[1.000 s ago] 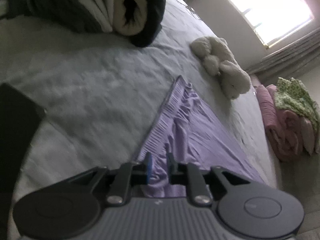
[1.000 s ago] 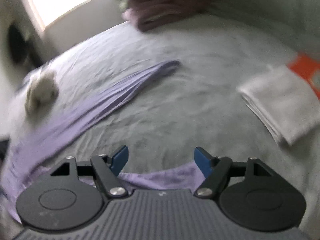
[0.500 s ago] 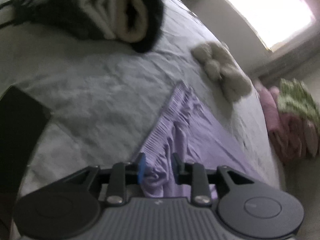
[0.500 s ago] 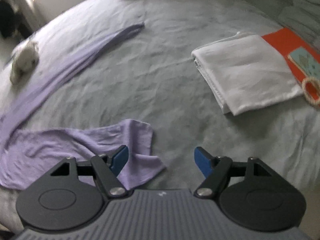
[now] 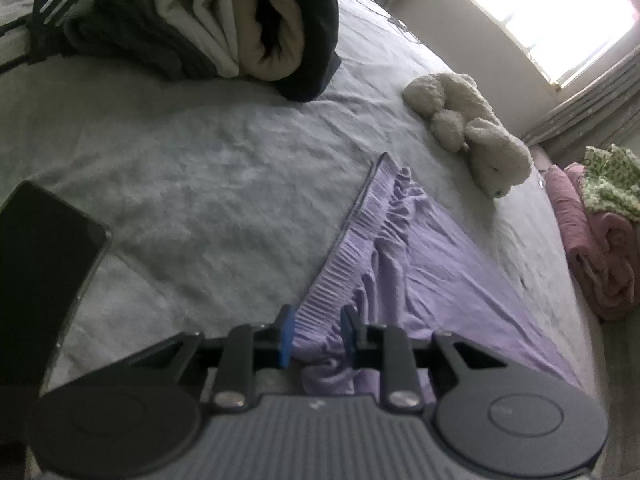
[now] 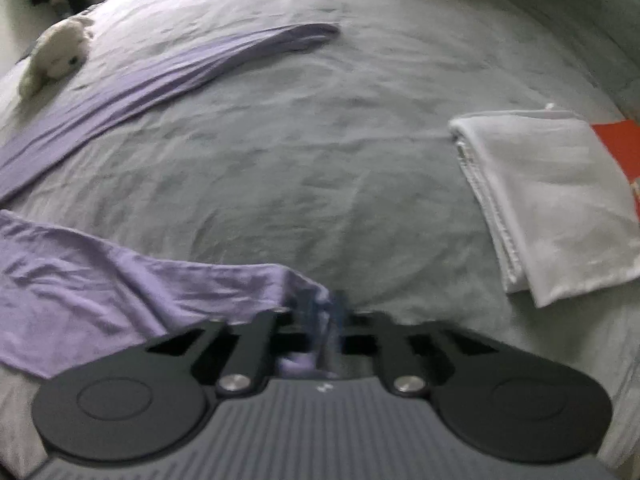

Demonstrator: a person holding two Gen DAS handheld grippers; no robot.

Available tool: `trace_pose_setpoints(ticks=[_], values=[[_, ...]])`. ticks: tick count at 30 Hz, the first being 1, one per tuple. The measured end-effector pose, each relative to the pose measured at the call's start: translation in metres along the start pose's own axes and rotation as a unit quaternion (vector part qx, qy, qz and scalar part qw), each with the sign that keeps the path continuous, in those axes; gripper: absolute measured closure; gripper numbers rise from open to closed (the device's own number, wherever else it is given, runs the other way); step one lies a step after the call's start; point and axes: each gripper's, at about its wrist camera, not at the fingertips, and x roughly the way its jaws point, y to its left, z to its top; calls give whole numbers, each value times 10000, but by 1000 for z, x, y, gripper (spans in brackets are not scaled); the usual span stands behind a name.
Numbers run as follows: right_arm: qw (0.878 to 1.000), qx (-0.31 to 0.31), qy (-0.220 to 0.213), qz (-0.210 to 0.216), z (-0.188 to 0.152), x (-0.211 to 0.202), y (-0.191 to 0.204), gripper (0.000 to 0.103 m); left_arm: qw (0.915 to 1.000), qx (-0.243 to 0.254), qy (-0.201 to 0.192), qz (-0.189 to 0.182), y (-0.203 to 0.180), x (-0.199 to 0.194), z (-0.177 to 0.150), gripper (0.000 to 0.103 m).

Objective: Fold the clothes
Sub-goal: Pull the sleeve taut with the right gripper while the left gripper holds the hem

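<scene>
Left wrist view: the left gripper (image 5: 316, 334) lies low over the bed (image 5: 208, 184), fingers pinching the gathered waistband of the lilac trousers (image 5: 420, 264). Right wrist view: the right gripper (image 6: 322, 320) has its fingers pressed together on a trouser-leg end near the bed's near edge.

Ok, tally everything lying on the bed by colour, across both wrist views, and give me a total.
Purple: 1, the long purple pleated-waist garment
White or cream: 2, the folded white cloth and cream plush toy
Pink: 1, the rolled pink blanket
Green: 1, the green patterned fabric
Dark grey: 1, the grey-and-cream clothes bundle
Black: 1, the flat black phone
Orange: 1, the orange card
Total: 8
</scene>
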Motion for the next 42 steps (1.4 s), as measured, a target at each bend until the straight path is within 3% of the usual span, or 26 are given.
trace_pose_setpoints(ticks=[3,5,11,18,22,30,32,33,34,38,42], values=[[9999,-28,-108,-69,0,-4,-3,101,10000,0,8,-35,-1,0,0,78],[9998,66,-163,46,0,-3,-7,89,10000,0,14,-59,-2,1,0,78],[9988,260,-321,248,1,-8,-6,88,9999,-100,8,-37,1,0,1,76],[9995,149,-150,235,1,-1,-2,87,9998,-144,-34,100,2,0,2,78],[9989,346,-263,180,1,-6,-13,64,9994,-311,-67,126,9,-1,4,78],[9992,23,-173,359,1,-2,-5,64,9994,-329,87,-44,4,7,2,74],[9993,-284,-180,140,0,2,5,72,9995,-310,82,-16,4,7,2,75],[9988,-444,-204,26,0,3,10,95,9996,-286,80,3,4,7,2,76],[9983,-540,-228,-47,0,2,12,101,9996,-262,55,44,4,6,2,81],[9930,-1004,-391,-477,-3,-6,16,102,9992,-376,-36,91,9,3,5,82],[9922,-894,-477,-724,1,-12,5,102,9987,-501,-39,59,12,4,6,82]])
